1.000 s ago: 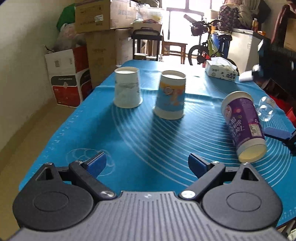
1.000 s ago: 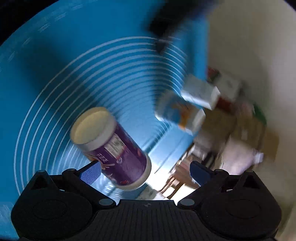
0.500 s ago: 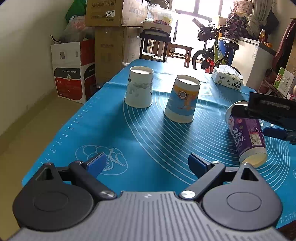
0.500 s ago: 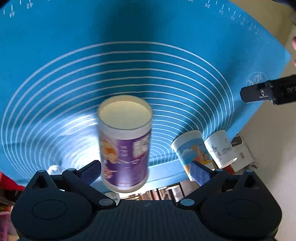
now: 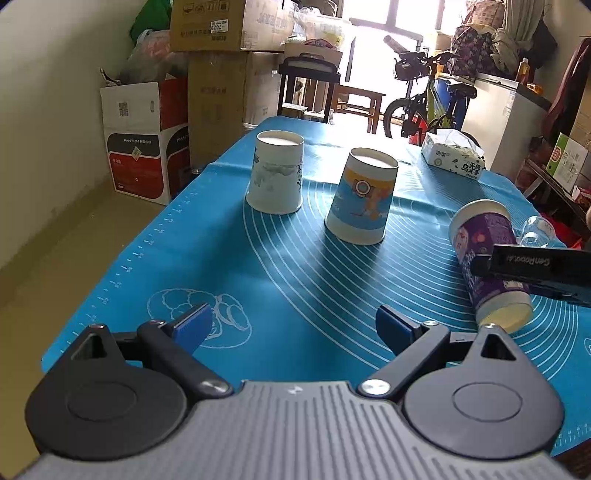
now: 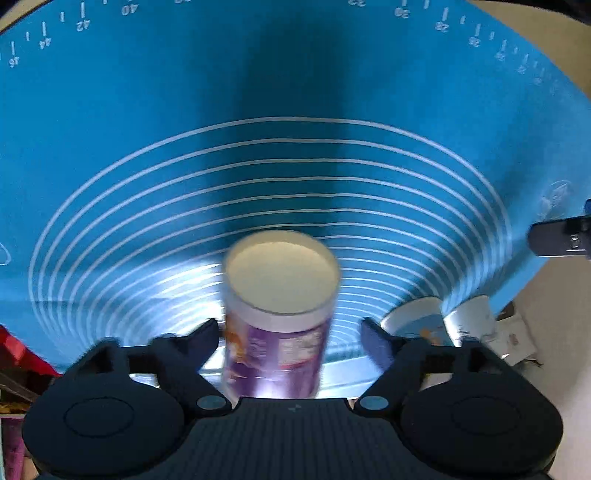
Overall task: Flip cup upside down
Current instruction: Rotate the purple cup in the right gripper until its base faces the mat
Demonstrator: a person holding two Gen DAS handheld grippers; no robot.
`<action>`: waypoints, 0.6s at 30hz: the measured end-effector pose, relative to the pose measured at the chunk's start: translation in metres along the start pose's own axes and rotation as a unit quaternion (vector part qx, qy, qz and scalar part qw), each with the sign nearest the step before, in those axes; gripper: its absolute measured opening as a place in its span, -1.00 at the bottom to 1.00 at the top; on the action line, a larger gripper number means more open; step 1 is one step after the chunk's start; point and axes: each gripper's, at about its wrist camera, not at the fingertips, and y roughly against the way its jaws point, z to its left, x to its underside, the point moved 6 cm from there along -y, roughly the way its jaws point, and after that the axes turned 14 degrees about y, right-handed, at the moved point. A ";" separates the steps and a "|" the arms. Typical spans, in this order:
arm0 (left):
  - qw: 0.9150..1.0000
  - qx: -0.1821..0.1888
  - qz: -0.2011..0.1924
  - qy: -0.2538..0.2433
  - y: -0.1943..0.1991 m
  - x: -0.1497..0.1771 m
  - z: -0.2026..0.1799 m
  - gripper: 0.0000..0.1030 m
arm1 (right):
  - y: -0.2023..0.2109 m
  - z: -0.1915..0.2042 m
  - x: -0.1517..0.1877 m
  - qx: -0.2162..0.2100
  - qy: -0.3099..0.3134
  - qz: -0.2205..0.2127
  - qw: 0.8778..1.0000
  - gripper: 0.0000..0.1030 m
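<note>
Stacked cardboard boxes [image 5: 218,26], a bicycle [image 5: 424,99] and a bright window fill the room behind the worktop, which is covered by a blue silicone mat [image 5: 258,266] printed with white concentric rings and ruler marks along its edge. That smooth, slightly grippy sheet probably serves to keep light cups from sliding.

Taking the mat's ring pattern as the landmark: 2 paper cups stand rim-down on its far side, a white cup [image 5: 275,171] beyond the outer rings and a blue cartoon cup [image 5: 364,195] just inside them, both tapered cones with their flat bases up, so they look already flipped. Beyond the rings, a tissue pack [image 5: 452,157] lies at the mat's far edge.

On the right side of the rings, the purple cup [image 5: 487,258] is tilted steeply, glossy printed paper with a rolled white rim, its cream open mouth aimed toward the near edge. My reading is that it is mid-flip. The right tool [image 6: 290,338] straddles it; in the right wrist view the cup [image 6: 277,321] sits between the blue pads, one pad looks close to touching its wall while a gap shows on the other side, so the jaws seem not yet clamped, though blur makes this uncertain.

Near the rings' front edge, the left tool [image 5: 293,326] hovers with jaws wide apart, holding nothing, apparently idle.

A small clear glass [image 5: 537,230] lies just beyond the purple cup.
</note>
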 end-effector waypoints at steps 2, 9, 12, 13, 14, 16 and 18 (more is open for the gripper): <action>1.000 0.000 0.000 0.000 0.000 0.000 -0.001 0.84 | 0.001 0.001 0.002 0.000 -0.004 -0.001 1.000 0.19; 1.000 -0.001 0.000 0.002 0.000 0.000 -0.001 0.84 | 0.005 -0.007 0.006 0.001 -0.045 -0.007 0.999 0.18; 1.000 0.001 -0.002 0.007 -0.001 -0.002 -0.003 0.83 | 0.011 -0.013 0.014 0.008 -0.092 0.005 0.996 0.18; 1.000 0.001 -0.003 0.007 0.000 -0.003 -0.004 0.83 | 0.013 -0.016 0.019 0.009 -0.123 0.006 0.992 0.18; 1.000 0.001 -0.006 0.006 0.000 -0.003 -0.005 0.83 | 0.017 -0.019 0.023 0.010 -0.156 0.005 0.988 0.18; 1.000 0.000 -0.012 0.003 0.000 -0.005 -0.008 0.83 | 0.026 -0.022 0.033 0.017 -0.224 0.006 0.974 0.18; 1.000 0.000 -0.016 -0.001 0.000 -0.006 -0.012 0.83 | 0.034 -0.021 0.042 0.020 -0.284 0.011 0.959 0.18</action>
